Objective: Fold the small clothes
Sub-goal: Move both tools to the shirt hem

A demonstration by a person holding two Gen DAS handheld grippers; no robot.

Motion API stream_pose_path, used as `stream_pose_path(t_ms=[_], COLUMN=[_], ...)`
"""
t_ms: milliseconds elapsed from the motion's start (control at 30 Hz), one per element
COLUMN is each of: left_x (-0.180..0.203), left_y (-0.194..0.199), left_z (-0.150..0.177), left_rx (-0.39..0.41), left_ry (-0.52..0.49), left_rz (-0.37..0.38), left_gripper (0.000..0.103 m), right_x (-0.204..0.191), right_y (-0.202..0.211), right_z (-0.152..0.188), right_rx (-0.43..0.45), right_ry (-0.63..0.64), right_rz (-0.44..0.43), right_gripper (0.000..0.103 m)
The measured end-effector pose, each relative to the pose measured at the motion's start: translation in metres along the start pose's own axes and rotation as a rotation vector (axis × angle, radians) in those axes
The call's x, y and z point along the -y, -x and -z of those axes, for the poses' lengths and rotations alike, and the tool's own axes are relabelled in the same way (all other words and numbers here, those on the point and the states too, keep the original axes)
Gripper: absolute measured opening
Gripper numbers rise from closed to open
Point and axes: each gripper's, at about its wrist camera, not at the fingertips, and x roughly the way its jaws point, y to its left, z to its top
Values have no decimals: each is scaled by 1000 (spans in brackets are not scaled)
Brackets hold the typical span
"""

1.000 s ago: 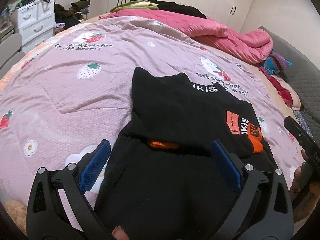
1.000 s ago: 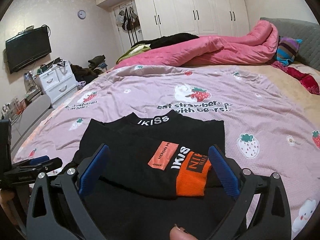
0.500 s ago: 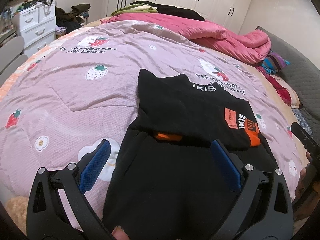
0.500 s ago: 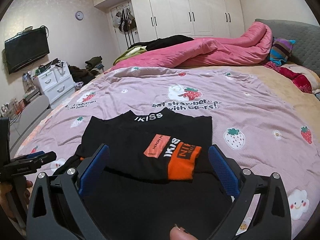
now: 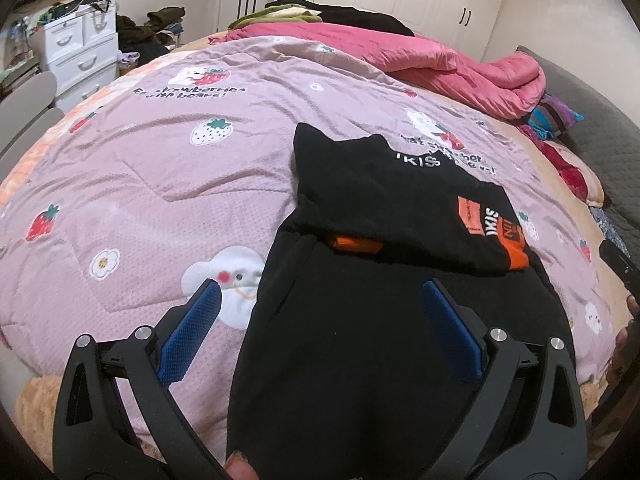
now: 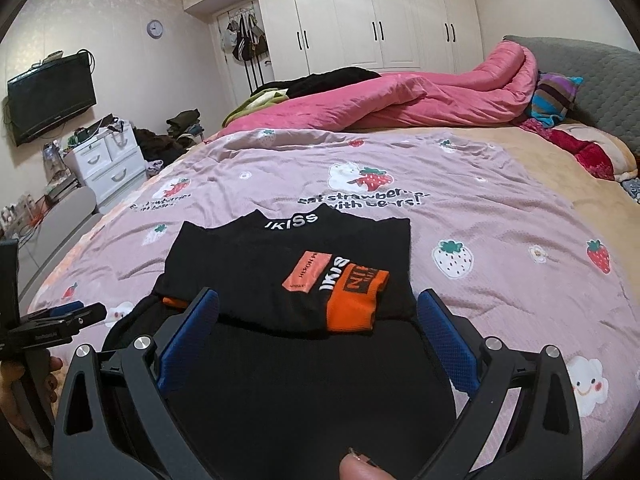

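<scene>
A black garment [image 5: 384, 344] [image 6: 304, 376] with white "IKISS" lettering and orange patches lies flat on the pink strawberry bedspread [image 5: 160, 168] [image 6: 500, 232]. Its sleeves are folded across the upper body, an orange cuff [image 6: 354, 300] lying on top. My left gripper [image 5: 320, 330] is open and empty, above the garment's lower left part. My right gripper [image 6: 318, 328] is open and empty, above the garment's lower middle. The left gripper also shows at the left edge of the right wrist view [image 6: 60, 318].
A rumpled pink duvet [image 6: 420, 96] and a pile of clothes lie at the far side of the bed. Striped and red pillows [image 6: 560, 96] sit by the grey headboard on the right. White drawers [image 6: 106, 166] stand left of the bed.
Both grippers have drawn back and up from the garment, so more of its lower part shows. Both stay open. The garment has not moved.
</scene>
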Motion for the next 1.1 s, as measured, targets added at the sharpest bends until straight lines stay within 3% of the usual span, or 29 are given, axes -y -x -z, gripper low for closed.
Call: stream_pose_path(t_ms=[467,867,1100], left_x=[-17,-31,-39], left_y=[3,5,-1], left_z=[26,46,60], left_rx=[-46,-81,-128], left_ry=[-11,-19,-27], left_rz=[-29,6,29], left_gripper=[94,93,73], right_x=[6,13,16], right_y=[13,18,16], right_z=[25,44,59], right_rx=[-52,-103,-146], right_ry=[-8,-13,-11], right_rz=[4,16,25], right_gripper=[99,99,99])
